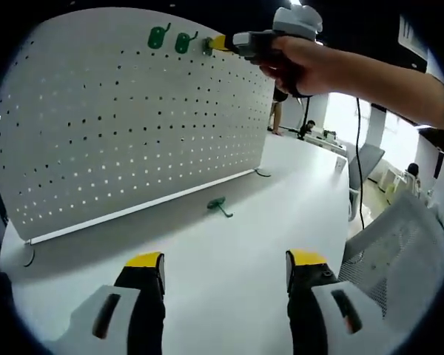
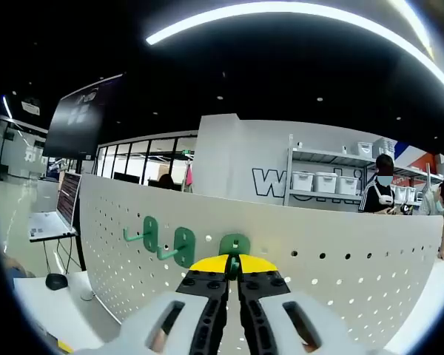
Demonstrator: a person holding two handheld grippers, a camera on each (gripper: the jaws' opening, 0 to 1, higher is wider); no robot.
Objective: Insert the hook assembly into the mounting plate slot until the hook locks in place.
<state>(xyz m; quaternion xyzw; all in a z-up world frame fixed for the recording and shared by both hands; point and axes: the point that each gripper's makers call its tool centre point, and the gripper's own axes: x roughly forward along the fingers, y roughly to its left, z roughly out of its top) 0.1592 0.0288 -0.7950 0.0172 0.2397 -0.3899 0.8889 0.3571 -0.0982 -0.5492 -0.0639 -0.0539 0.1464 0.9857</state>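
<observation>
A white pegboard (image 1: 126,126) stands upright on the white table (image 1: 229,237). Two green hooks (image 1: 157,35) (image 1: 182,42) hang near its top edge. Beside them a third green hook (image 1: 207,46) sits against the board, with my right gripper (image 1: 223,43) shut on it and a hand behind. In the right gripper view the yellow-tipped jaws of the right gripper (image 2: 233,264) pinch that hook (image 2: 234,244), and the two hung hooks (image 2: 149,233) (image 2: 182,246) lie to its left. A loose green hook (image 1: 219,205) lies on the table by the board's foot. My left gripper (image 1: 226,260) hovers open over the table.
A mesh chair back (image 1: 399,251) stands at the table's right edge. Beyond the pegboard (image 2: 340,274) are shelves with bins (image 2: 329,181) and people. A laptop (image 2: 55,214) and a mouse (image 2: 57,281) rest on a desk at the left.
</observation>
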